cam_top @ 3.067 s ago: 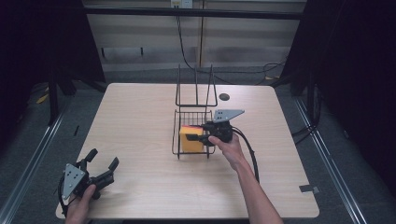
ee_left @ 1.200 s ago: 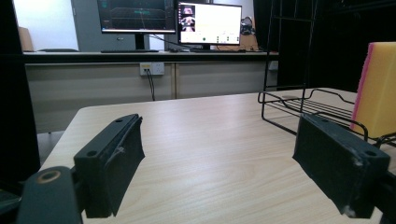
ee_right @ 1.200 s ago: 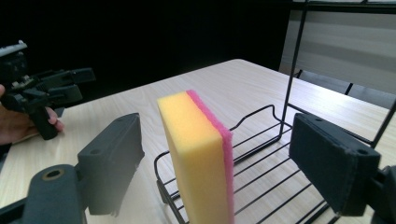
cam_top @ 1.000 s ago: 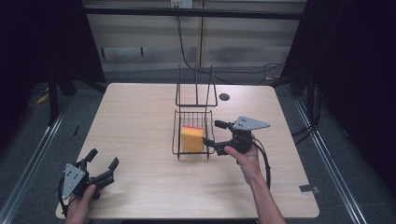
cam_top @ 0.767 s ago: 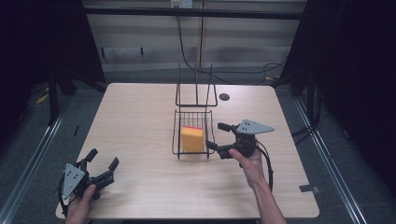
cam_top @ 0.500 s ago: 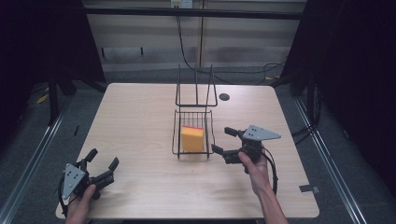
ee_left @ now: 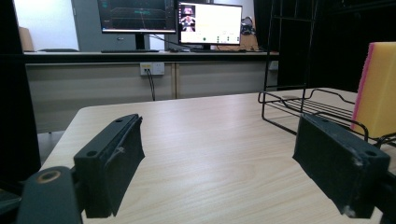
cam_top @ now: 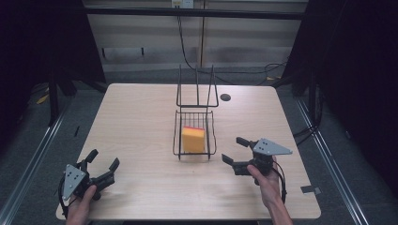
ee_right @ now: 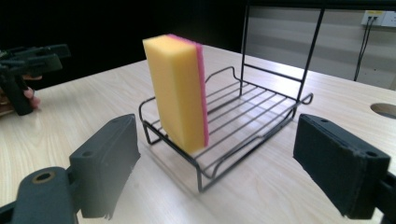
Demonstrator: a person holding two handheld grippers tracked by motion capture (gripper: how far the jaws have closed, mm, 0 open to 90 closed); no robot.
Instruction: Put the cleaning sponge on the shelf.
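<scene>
A yellow sponge with a pink back stands upright on its edge in a black wire rack at the table's middle. My right gripper is open and empty, just right of the rack's front, jaws pointing at it. My left gripper rests open and empty near the table's front left corner. In the left gripper view the sponge and the rack sit at the right edge.
The rack has a tall wire back frame. A round cable hole lies in the table behind it. The light wooden table has dark floor and metal rails on both sides. Monitors stand on a far desk.
My right gripper let go of the sponge in the rack, opened, and drew back to the right and toward the front edge. The left gripper stayed put.
</scene>
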